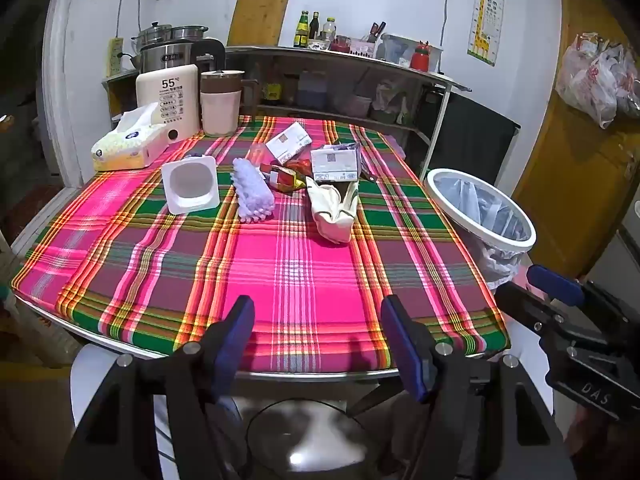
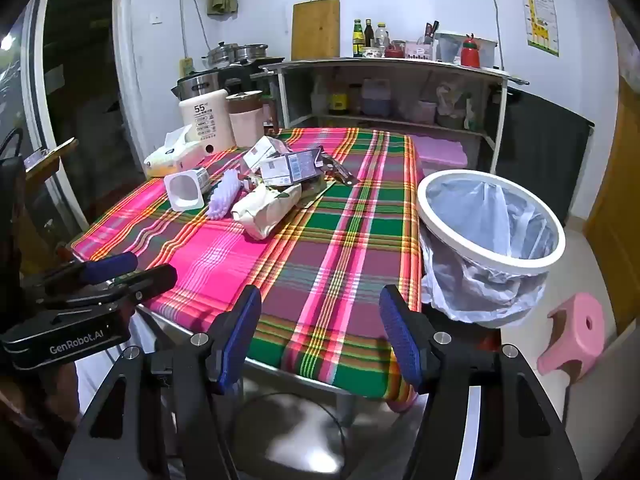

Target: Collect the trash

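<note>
Both of my hand-held grippers hang at the near edge of the counter, jaws spread wide and holding nothing: the left hand-held gripper faces the middle of the cloth, the right hand-held gripper sits nearer the bin. Nothing is picked yet, so I judge the step in hand to be the first reach.

The trash lies in a loose pile well beyond the bin, toward the far side of the counter. I would go for the cream wrapper first: it is the piece closest to the bin and to me, and it lies clear on its near end. It looks soft and crumpled, so I would come in low along its length and pinch a fold, not the whole bulk. The white tub, farther from the bin, lies tipped with its mouth toward me; a finger inside the rim should hold it. The purple brush lies between tub and wrapper. Two small cartons and foil packets crowd behind, touching; lifting one may drag its neighbours.

The bin stands off the counter's right side, lined with a clear bag, mouth open.
</note>
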